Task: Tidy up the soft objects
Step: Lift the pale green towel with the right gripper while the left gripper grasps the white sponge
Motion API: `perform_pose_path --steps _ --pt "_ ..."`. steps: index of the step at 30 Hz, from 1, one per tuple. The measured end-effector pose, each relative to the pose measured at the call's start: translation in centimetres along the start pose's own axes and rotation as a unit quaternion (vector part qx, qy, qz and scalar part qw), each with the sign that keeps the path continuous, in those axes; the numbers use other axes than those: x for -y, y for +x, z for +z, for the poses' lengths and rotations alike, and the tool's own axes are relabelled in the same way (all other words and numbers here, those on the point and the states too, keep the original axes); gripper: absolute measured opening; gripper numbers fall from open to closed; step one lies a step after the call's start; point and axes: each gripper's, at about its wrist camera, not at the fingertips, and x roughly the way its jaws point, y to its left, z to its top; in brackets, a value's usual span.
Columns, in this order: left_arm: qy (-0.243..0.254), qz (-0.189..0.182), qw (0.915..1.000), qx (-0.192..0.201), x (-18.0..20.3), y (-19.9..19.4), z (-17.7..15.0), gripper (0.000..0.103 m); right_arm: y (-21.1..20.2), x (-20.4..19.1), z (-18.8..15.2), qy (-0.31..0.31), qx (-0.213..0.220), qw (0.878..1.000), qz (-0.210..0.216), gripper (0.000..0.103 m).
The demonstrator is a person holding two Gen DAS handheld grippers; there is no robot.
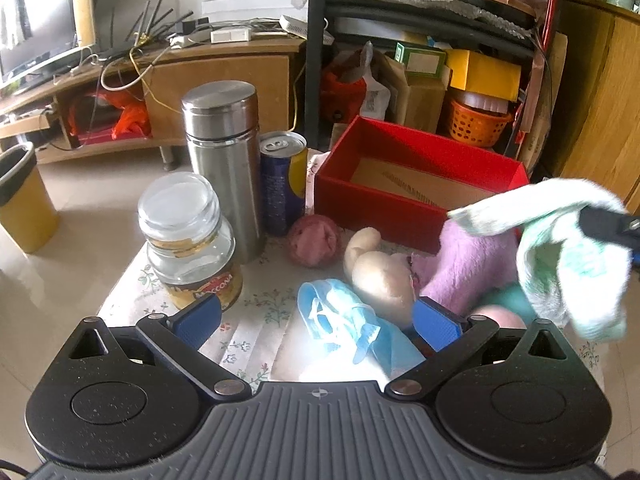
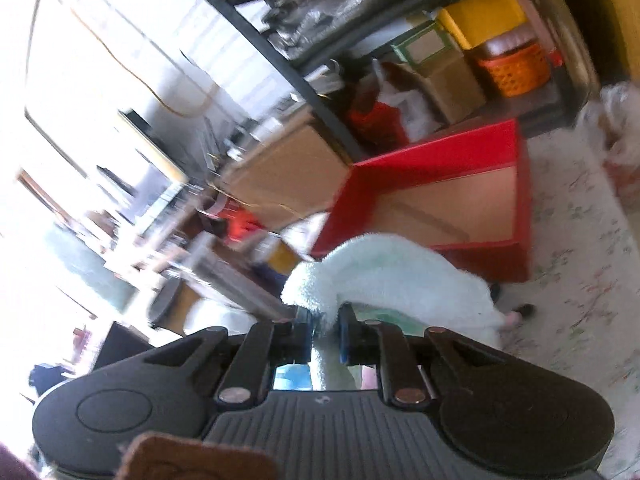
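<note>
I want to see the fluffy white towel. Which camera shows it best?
The left wrist view: the white towel hangs there whole, lifted by the right gripper near the red box. The right wrist view is blurred and shows only its pinched top.

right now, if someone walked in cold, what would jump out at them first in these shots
The pale green towel dangling from the shut right claw, lifted in front of the open red box, which has nothing soft in it yet. Next, the soft pile on the floral cloth before the box: a purple plush, a cream stuffed toy and a blue face mask between the open left claw's fingers.
</note>
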Motion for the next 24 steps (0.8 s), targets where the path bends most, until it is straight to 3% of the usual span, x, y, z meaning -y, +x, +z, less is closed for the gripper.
perform_pose_path --steps 3,7,10,13,15,18,20,22,24 --pt "0.002 -0.010 0.9999 -0.007 0.4 0.2 0.0 0.097 -0.9 1.5 0.5 0.054 0.000 0.998 0.044 0.000" --pt "0.018 -0.019 0.9996 -0.007 1.2 0.2 -0.3 0.097 -2.1 1.7 1.0 0.074 0.020 0.993 0.091 0.000" --pt "0.028 -0.017 0.9993 -0.015 1.6 0.6 -0.7 0.097 -2.6 1.6 1.2 0.076 0.030 0.992 0.101 0.000" --pt "0.020 -0.012 0.9992 -0.032 1.3 1.2 -0.9 0.097 -3.0 1.9 1.3 0.098 0.029 0.985 0.138 0.000" --pt "0.012 -0.010 0.9989 -0.044 1.1 1.7 -1.0 0.097 -2.7 2.2 1.5 0.102 0.026 0.987 0.124 0.000" --pt "0.012 -0.020 0.9981 -0.057 1.2 1.9 -1.0 0.097 -2.0 3.7 1.3 0.151 0.003 0.978 0.146 0.000" --pt "0.007 -0.023 0.9974 -0.067 1.2 2.2 -1.2 0.097 -2.5 3.7 1.2 0.150 0.004 0.976 0.155 0.000" --pt "0.000 -0.025 0.9962 -0.083 1.0 2.7 -1.4 0.097 -2.6 3.9 1.3 0.169 0.003 0.968 0.186 0.000" --pt "-0.015 -0.025 0.9947 -0.099 0.7 3.3 -1.6 0.097 -2.9 4.0 1.3 0.168 0.010 0.968 0.186 0.000"
